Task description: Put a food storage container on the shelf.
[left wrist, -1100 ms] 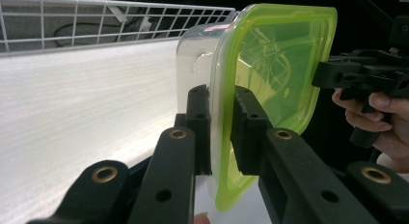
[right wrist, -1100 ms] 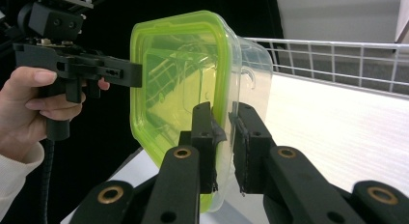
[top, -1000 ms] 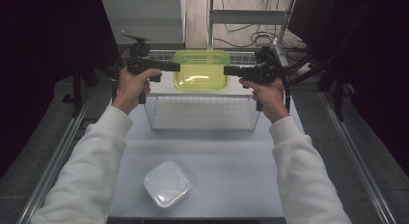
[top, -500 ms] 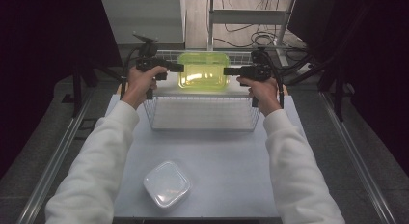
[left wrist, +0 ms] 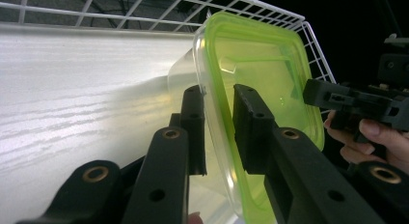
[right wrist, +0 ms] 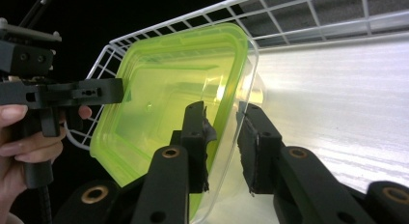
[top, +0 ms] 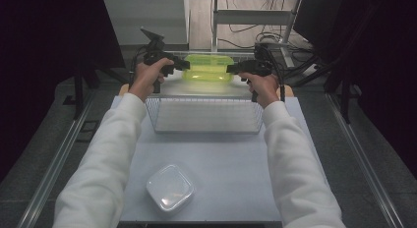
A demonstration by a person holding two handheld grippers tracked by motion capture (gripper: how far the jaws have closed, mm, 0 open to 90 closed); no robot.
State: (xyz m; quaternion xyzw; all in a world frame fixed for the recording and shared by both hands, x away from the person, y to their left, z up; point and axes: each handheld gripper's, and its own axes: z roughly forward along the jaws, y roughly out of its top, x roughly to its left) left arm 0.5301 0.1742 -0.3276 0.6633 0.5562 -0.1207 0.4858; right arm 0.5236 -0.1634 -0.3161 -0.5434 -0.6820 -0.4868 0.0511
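Surface: one white table [top: 236,188] under dark surroundings.
Green-lidded container [top: 208,68]: one, at the far end of one wire basket [top: 204,115], just above its floor.
Left gripper [top: 183,66]: jaws had just been opening, rim between them, gaps beside the pads [left wrist: 195,122].
Right gripper [top: 232,69]: likewise just opening, straddling the opposite rim [right wrist: 231,108].
White lidded container [top: 169,187]: one, near the table's front edge.

Both forearms reach toward twelve o'clock; left hand-held gripper [top: 183,66] and right hand-held gripper [top: 231,69] face inward, jaws just eased apart.
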